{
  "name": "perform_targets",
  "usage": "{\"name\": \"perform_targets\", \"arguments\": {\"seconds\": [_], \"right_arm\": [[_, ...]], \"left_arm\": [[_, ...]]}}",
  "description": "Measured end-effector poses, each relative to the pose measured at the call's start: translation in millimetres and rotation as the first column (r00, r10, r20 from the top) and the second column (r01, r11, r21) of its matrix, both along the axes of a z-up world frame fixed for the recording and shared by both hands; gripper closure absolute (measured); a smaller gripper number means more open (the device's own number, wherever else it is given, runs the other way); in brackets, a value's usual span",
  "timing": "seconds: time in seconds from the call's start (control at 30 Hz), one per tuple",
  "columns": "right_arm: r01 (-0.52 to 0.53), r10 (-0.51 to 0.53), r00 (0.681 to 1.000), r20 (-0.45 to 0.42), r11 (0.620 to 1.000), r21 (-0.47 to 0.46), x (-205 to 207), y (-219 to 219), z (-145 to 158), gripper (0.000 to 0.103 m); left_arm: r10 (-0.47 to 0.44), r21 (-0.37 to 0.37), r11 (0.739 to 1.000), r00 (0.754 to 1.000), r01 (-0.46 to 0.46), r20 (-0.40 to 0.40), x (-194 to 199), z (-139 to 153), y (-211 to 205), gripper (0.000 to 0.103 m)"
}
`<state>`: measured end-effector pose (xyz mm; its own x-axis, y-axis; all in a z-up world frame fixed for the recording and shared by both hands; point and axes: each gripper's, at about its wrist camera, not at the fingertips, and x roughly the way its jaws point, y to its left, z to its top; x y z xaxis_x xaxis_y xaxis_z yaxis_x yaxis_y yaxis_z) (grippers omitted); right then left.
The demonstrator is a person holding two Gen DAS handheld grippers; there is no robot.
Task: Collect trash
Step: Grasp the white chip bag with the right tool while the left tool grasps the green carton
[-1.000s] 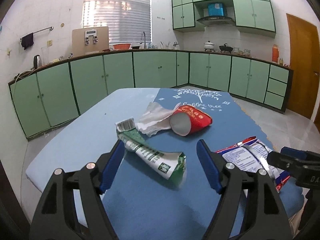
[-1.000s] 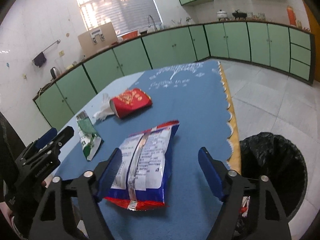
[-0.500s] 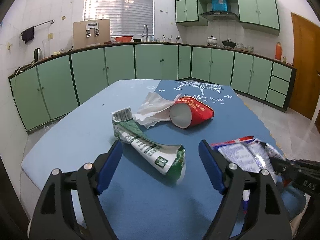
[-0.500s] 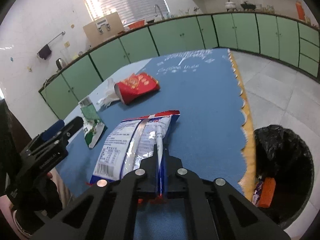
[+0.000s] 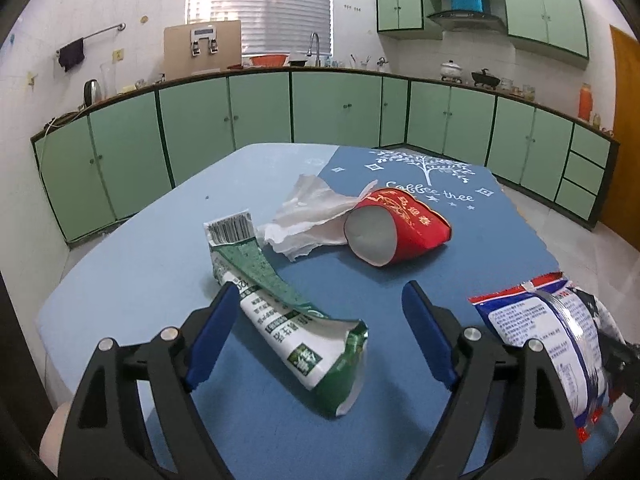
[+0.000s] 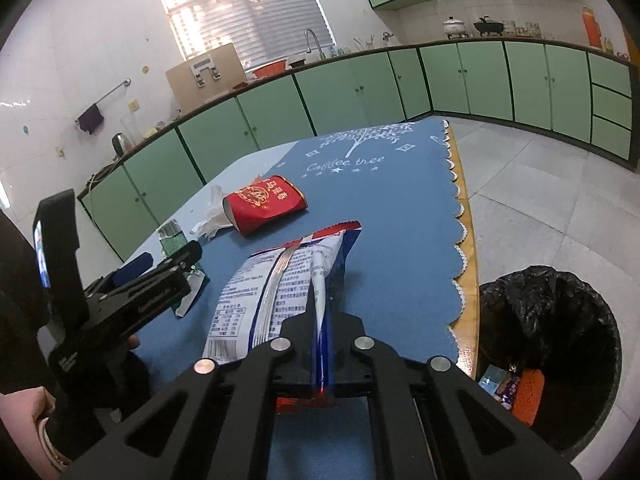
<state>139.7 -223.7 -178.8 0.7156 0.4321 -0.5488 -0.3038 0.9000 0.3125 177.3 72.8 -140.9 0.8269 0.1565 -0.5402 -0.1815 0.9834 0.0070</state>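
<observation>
I am in a kitchen with green cupboards (image 5: 260, 116) all around and a window (image 5: 260, 4) at the back. In front of me is a table (image 5: 120, 248) with a blue cloth on it.

Near the left edge of the table lies a torn green and white wrapper (image 5: 280, 312). My left gripper (image 5: 316, 332) is right over its near end. Its jaws are wide and opening, one on each side of the wrapper, and they do not press on it.

Past the wrapper, toward the middle of the table, a crumpled white tissue (image 5: 308, 216) touches a red paper cup (image 5: 396, 228). The cup lies on its side with its open mouth toward me. I can see nothing inside it.

Nearer the right edge is a blue and white snack bag (image 6: 280, 280). My right gripper (image 6: 322, 354) is pinched tight on its near end.

On the floor beside the table's right edge stands a bin with a black bag (image 6: 548, 340) in it. Some trash is inside, something orange (image 6: 528, 396) and a blue packet (image 6: 498, 382).
</observation>
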Motion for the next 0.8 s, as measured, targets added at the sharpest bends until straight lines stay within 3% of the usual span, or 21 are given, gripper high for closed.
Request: {"name": "perform_targets", "arguments": {"seconds": [0.03,0.13,0.23,0.3,0.4,0.8], "right_arm": [[0.000,0.000,1.000,-0.001,1.000,0.000,0,1,0,0.099],[-0.003,0.003,1.000,-0.003,1.000,0.000,0,1,-1,0.099],[-0.004,0.004,1.000,-0.005,1.000,0.000,0,1,-1,0.099],[-0.004,0.004,1.000,-0.006,1.000,0.000,0,1,-1,0.099],[-0.005,0.005,1.000,-0.005,1.000,0.000,0,1,-2,0.099],[-0.004,0.004,1.000,0.009,1.000,0.009,-5,-3,3,0.099]], "left_arm": [[0.001,-0.006,1.000,1.000,-0.001,-0.008,3,-1,1,0.023],[0.001,-0.030,1.000,1.000,-0.002,-0.030,6,-4,4,0.040],[0.003,-0.032,0.999,1.000,-0.004,-0.015,4,-3,6,0.060],[0.012,-0.044,0.999,1.000,-0.013,-0.009,3,-1,10,0.081],[0.010,-0.062,0.998,1.000,-0.011,-0.009,0,2,15,0.103],[-0.045,-0.104,0.993,0.999,0.048,0.030,-33,12,25,0.103]]}}
